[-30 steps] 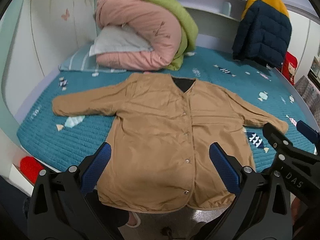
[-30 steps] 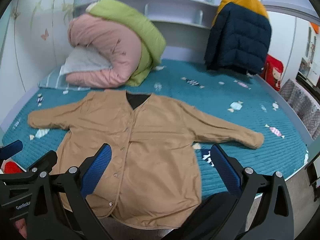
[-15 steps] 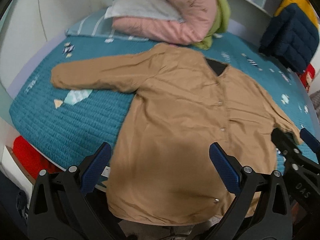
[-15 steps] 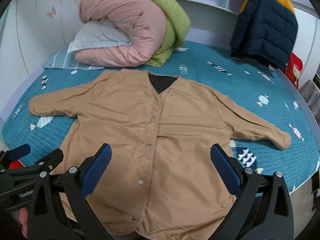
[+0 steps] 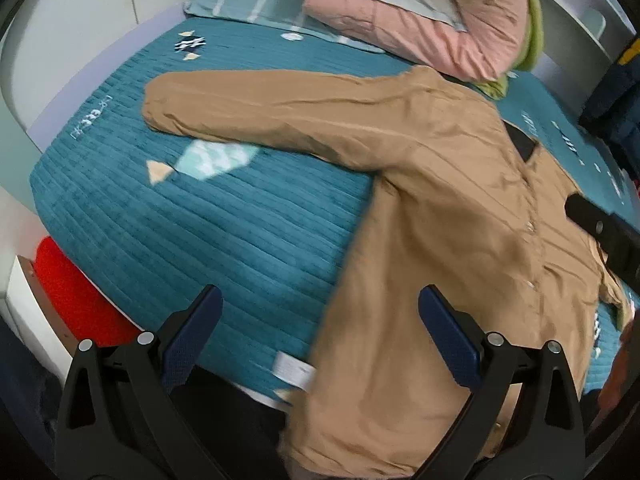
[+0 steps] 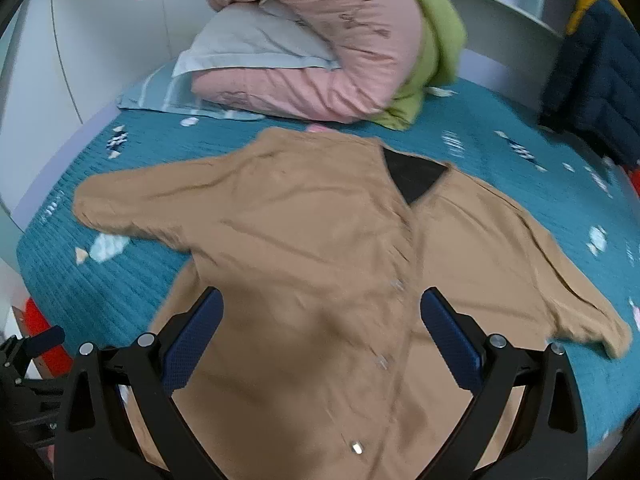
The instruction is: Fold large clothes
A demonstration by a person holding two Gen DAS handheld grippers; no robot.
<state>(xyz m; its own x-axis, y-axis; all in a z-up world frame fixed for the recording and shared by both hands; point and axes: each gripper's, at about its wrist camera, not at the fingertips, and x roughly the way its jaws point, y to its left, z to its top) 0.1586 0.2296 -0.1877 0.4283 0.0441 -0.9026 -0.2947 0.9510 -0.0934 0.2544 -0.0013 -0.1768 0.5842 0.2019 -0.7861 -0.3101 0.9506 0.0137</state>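
Right wrist view blurred, tan jacket hem cut off, both grippers spread, empty

A teal quilted bed carries a tan jacket and rolled bedding.

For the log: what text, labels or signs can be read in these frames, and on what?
None can be read.
Pale marking on the teal bed cover, near its left edge: too blurred to read.
White tag at the cover's near edge: blank or too small to tell.
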